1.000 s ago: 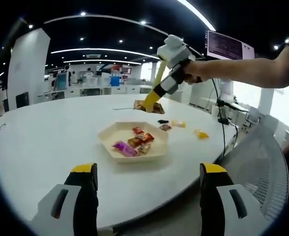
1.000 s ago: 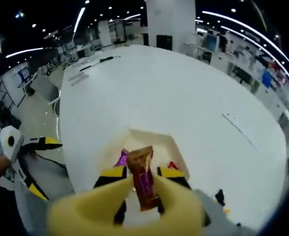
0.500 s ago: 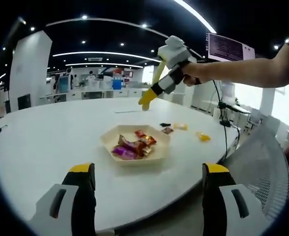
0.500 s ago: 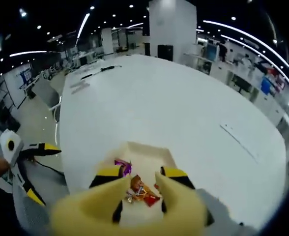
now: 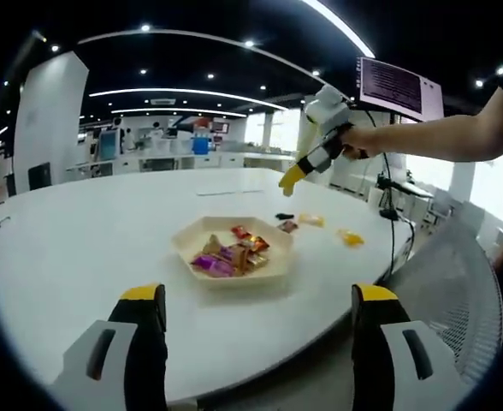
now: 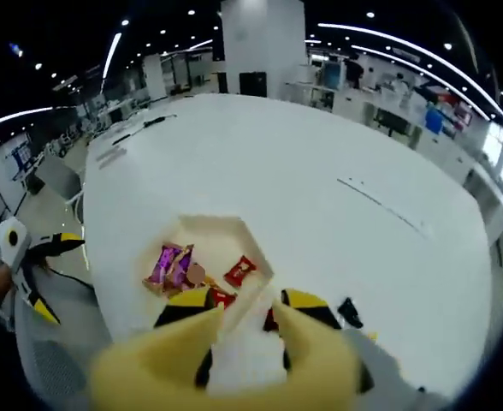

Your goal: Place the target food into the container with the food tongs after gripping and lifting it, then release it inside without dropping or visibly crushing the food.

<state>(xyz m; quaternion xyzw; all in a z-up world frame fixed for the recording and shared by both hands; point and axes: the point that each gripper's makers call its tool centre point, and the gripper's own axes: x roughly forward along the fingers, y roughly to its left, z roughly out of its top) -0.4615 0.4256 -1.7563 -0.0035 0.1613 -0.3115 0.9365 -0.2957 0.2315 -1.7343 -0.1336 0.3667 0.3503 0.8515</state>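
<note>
A cream hexagonal tray [image 5: 193, 242] sits on the white table [image 5: 72, 231] and holds several wrapped candies [image 5: 232, 254]. My left gripper [image 5: 256, 338] hangs open and empty off the table's near edge. My right gripper [image 5: 327, 137] is held high beyond the tray, shut on the yellow food tongs [image 5: 291, 178]. In the right gripper view the tongs [image 6: 234, 342] stand apart with nothing between them, over the tray's rim [image 6: 256, 261]. A purple candy [image 6: 170, 264] and a red candy [image 6: 240, 271] lie in the tray. My right gripper [image 6: 247, 301] points down at the table.
Loose candies lie on the table right of the tray: a dark one [image 5: 287, 225], a yellow one [image 5: 311, 219], an orange one [image 5: 350, 235] and a black one [image 6: 350, 312]. A person's forearm [image 5: 431, 137] reaches in from the right. A mesh chair [image 5: 461, 291] stands close by.
The tongs let the brown wrapped candy fall into the tray and now stand empty. My right gripper has swung right, away from over the tray's middle. The left gripper has held still.
</note>
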